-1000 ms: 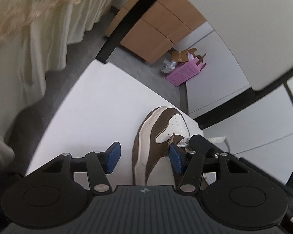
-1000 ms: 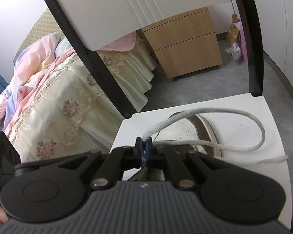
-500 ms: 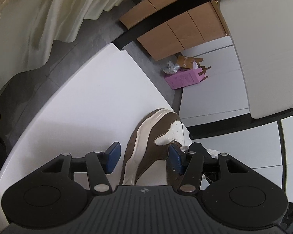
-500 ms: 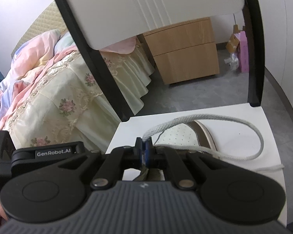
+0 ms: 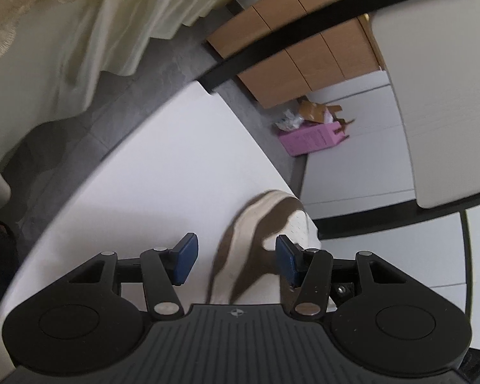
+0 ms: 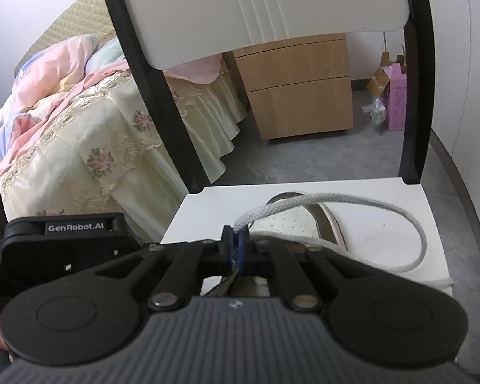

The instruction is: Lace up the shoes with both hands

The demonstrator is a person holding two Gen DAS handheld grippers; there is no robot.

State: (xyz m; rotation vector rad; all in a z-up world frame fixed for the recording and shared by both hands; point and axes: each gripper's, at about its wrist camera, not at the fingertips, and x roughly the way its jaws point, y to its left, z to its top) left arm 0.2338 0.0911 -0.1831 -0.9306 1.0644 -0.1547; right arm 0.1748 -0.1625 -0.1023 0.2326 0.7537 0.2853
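- Right hand-held gripper (image 6: 236, 246) is pinched tight on the white lace (image 6: 352, 203).
- Left hand-held gripper (image 5: 233, 260) gapes around the shoe (image 5: 256, 224), pads not clearly touching.
- Shoe sits on the white surface (image 5: 163, 172).

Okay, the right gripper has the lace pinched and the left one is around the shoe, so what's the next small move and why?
Probably draw the right gripper up and back to take slack out of the lace. Its jaws are shut on the lace end, and the rest loops loosely over the shoe on the white seat. The left gripper straddles the shoe with jaws apart, so it may steady it.
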